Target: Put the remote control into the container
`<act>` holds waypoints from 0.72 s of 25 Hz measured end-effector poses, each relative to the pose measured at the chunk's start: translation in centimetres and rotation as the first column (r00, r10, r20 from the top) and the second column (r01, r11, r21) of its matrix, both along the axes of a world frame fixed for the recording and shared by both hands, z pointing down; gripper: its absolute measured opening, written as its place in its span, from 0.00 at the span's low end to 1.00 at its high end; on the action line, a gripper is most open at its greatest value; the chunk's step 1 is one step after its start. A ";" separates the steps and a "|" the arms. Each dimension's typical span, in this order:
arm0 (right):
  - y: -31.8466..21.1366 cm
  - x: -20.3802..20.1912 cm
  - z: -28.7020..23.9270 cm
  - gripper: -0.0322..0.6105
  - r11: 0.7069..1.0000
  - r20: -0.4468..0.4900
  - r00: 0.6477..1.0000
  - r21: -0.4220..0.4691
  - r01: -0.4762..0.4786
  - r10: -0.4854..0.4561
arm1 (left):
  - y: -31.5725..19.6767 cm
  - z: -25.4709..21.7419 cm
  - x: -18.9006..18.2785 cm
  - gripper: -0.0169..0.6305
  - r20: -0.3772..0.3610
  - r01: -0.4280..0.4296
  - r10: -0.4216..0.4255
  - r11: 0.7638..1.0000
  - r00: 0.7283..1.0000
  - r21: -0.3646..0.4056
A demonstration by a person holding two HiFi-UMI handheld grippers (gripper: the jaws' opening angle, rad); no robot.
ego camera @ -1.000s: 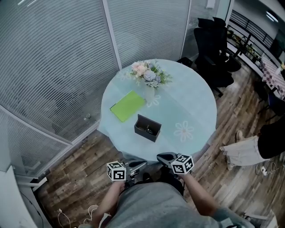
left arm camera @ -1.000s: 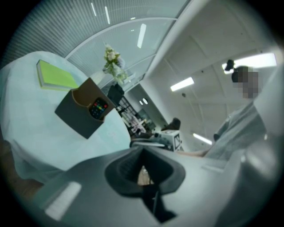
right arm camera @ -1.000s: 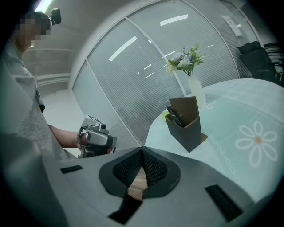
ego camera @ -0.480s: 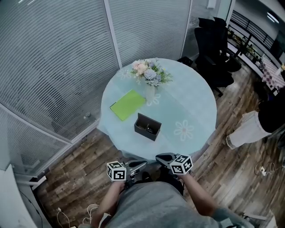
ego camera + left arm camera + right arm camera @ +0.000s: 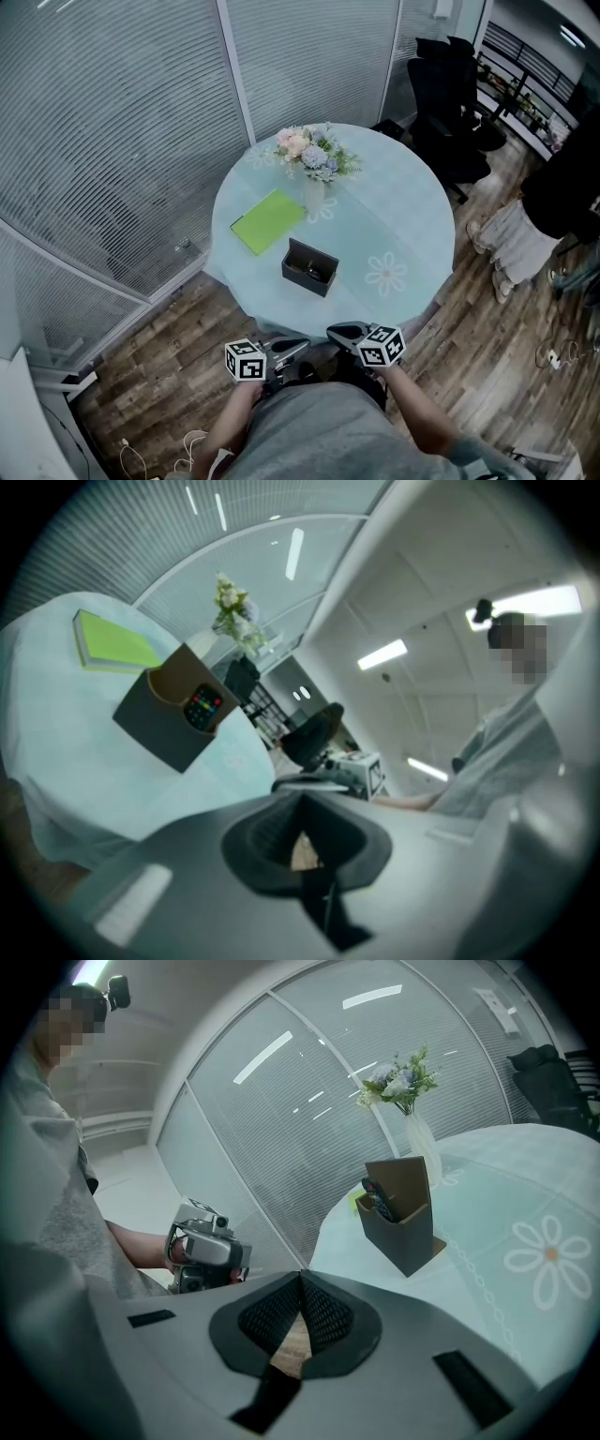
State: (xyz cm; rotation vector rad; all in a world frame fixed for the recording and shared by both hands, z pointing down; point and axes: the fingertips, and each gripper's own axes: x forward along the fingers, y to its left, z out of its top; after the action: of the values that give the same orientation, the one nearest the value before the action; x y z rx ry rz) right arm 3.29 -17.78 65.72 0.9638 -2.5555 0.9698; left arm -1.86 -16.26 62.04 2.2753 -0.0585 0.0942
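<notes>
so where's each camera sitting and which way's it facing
Head view: on the person's head, facing steeply down at the table; torso, forearms, left hand-held gripper, right hand-held gripper show.
Left gripper view: on the left one, facing the container; its shut jaws, the right one show.
Right gripper view: on the right one, facing container and flowers; shut jaws, the left one.
Shared: remote control in the container.

1. I count one round table [image 5: 412,216], covered in pale blue-green fabric.
2. I count one dark, open-topped rectangular container [image 5: 309,270].
3. I see one black remote control [image 5: 202,708] with coloured buttons.
4. I count one flat lime-green notebook [image 5: 268,222].
5. I count one pale vase [image 5: 314,195] of pink and blue blooms.
6. I count two grey hand-held grippers: left gripper [image 5: 298,349] and right gripper [image 5: 336,331].
7. I count one bystander [image 5: 562,183]; the black chairs [image 5: 450,103] overlap too much for me to count.
</notes>
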 end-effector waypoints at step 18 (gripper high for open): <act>0.3 -0.2 0.2 0.08 1.000 -0.010 1.000 -0.001 0.015 -0.015 | 0.5 0.3 0.1 0.01 0.002 -0.001 0.001 1.000 1.000 -0.003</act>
State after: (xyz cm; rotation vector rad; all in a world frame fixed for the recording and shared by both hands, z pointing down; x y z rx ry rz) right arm 3.04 -17.48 65.90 0.9457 -2.5501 0.9603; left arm -1.77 -15.78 62.29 2.2725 -0.0586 0.0965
